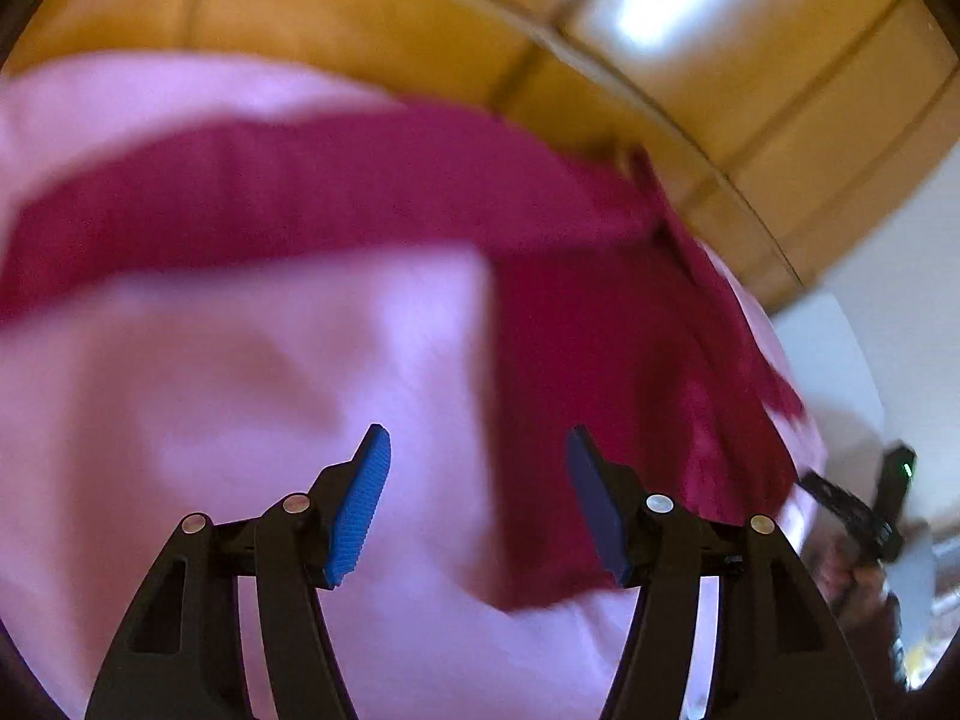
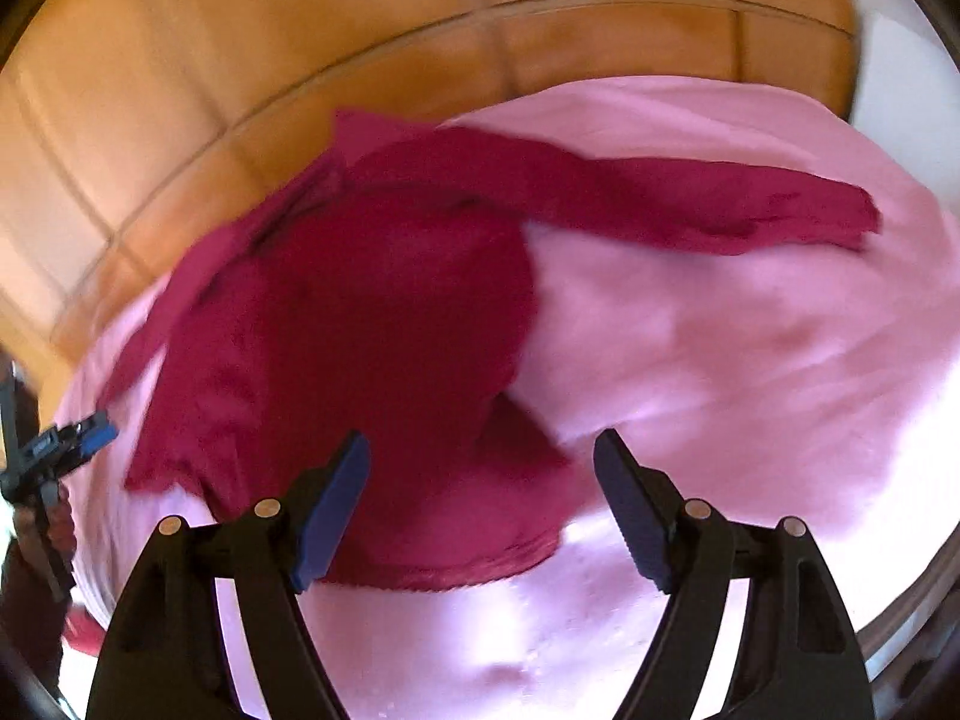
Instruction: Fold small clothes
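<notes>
a dark crimson long-sleeved knit top (image 2: 384, 324) lies spread on a pale pink cloth (image 2: 750, 360) that covers a round table; the cloth is smooth with a few soft wrinkles and bright patches of light near the camera. in the right wrist view the top's body sits left of centre, its ribbed hem nearest the lens, and one sleeve stretches out flat to the right across the pink cloth. the other sleeve side trails toward the left edge of the table. in the left wrist view the same top (image 1: 600, 372) lies to the right, with a long sleeve running leftward across the cloth (image 1: 240, 390) as a broad band.

beyond the table's curved rim the floor is glossy orange-brown tile (image 2: 180, 120) with darker grout lines, carrying bright white glare (image 1: 678, 6) from a light source. a pale wall or white surface shows at the far right of both views.

the left gripper (image 1: 477, 504) has its blue-padded jaws apart over bare pink cloth, just beside the garment's edge, nothing between them. the right gripper (image 2: 480, 510) stands wide apart above the hem, gripping nothing. each gripper appears small at the edge of the other's view, held in a hand (image 1: 852, 582). both pictures are blurred.
</notes>
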